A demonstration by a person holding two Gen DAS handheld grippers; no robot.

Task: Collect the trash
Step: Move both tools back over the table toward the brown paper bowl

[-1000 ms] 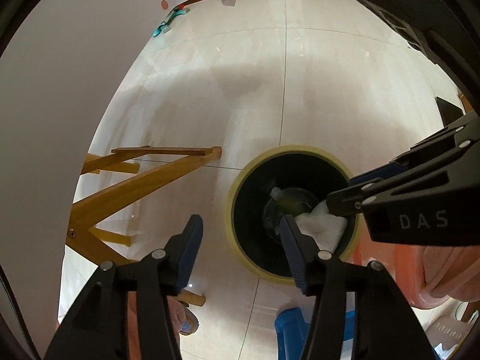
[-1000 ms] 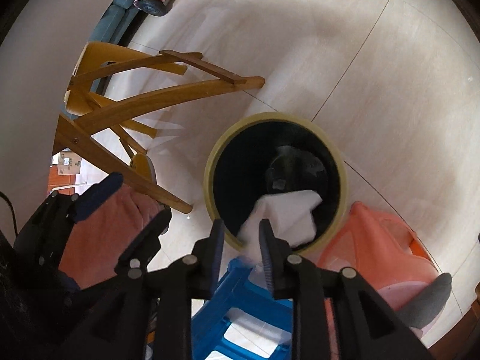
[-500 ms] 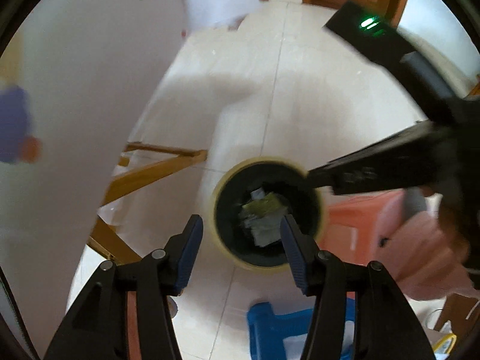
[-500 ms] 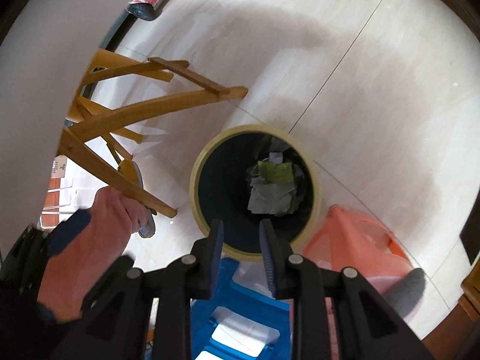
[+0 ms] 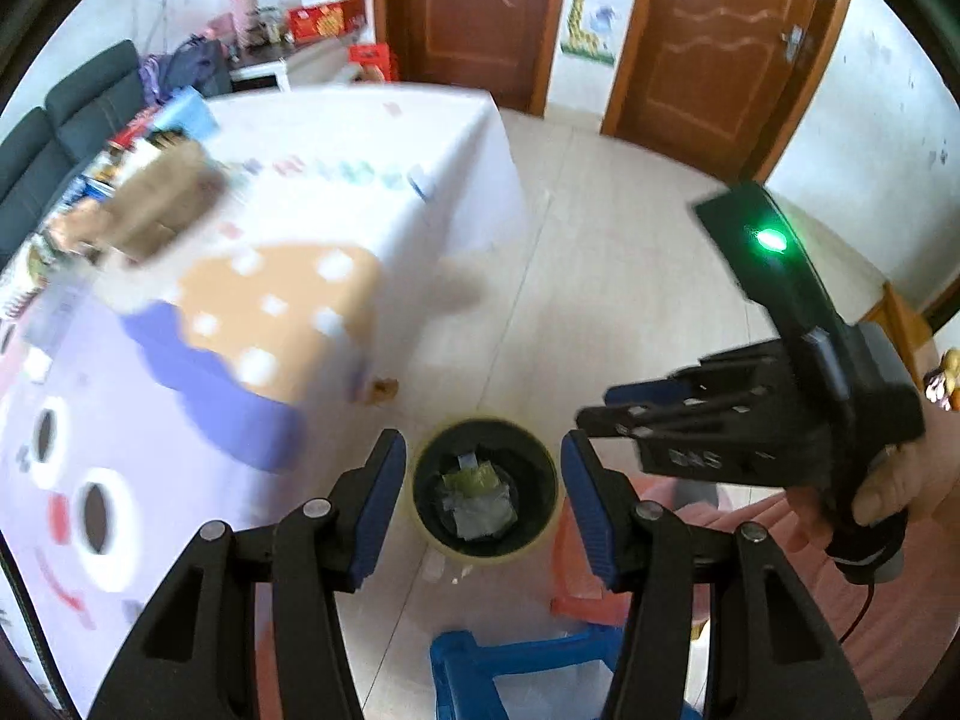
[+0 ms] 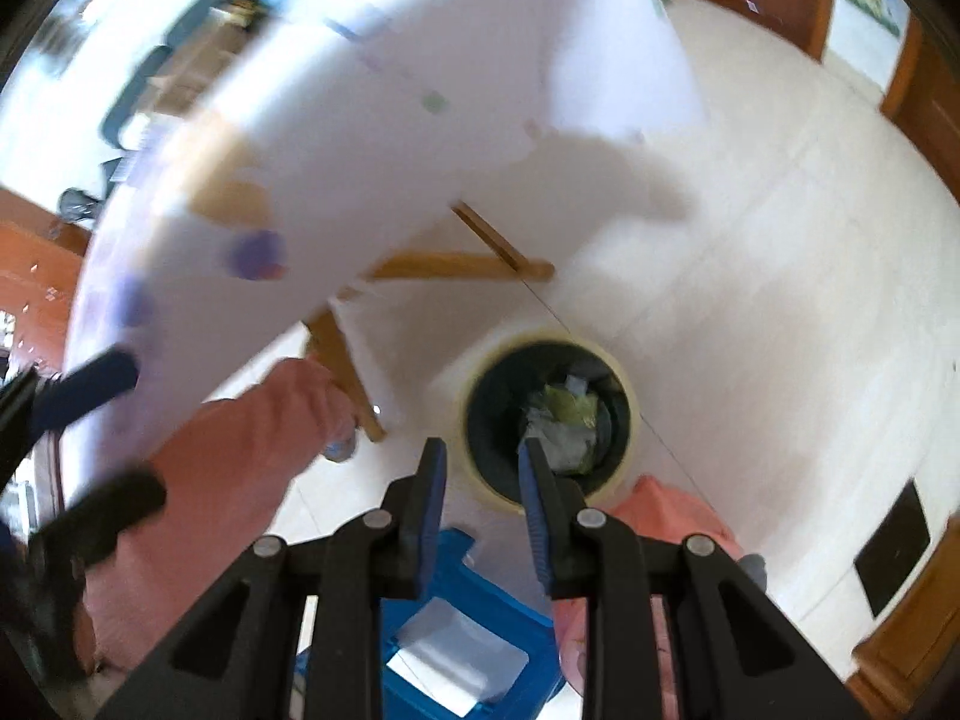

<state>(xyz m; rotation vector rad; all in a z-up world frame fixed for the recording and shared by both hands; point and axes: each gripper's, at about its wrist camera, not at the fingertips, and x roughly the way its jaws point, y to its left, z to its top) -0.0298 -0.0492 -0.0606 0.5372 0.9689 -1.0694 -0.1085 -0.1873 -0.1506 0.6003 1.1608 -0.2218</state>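
Observation:
A round black trash bin with a pale yellow rim (image 5: 423, 531) (image 6: 630, 420) stands on the floor below both grippers. Crumpled white and green trash (image 5: 477, 495) (image 6: 564, 420) lies inside it. My left gripper (image 5: 483, 474) is open and empty, high above the bin. My right gripper (image 6: 483, 471) is open with a narrow gap and empty; it also shows from the side in the left wrist view (image 5: 606, 414), to the right of the bin.
A table with a cartoon-print cloth (image 5: 180, 330) (image 6: 360, 120) stands left of the bin, with boxes (image 5: 156, 204) on its far side. A blue stool (image 5: 498, 672) (image 6: 456, 654) and a pink stool (image 5: 591, 576) (image 6: 672, 510) stand by the bin. Wooden doors (image 5: 708, 42) lie beyond.
The white paper left my right gripper and dropped into the bin. Both grippers rose and tilted up, so the tabletop and doors came into view.

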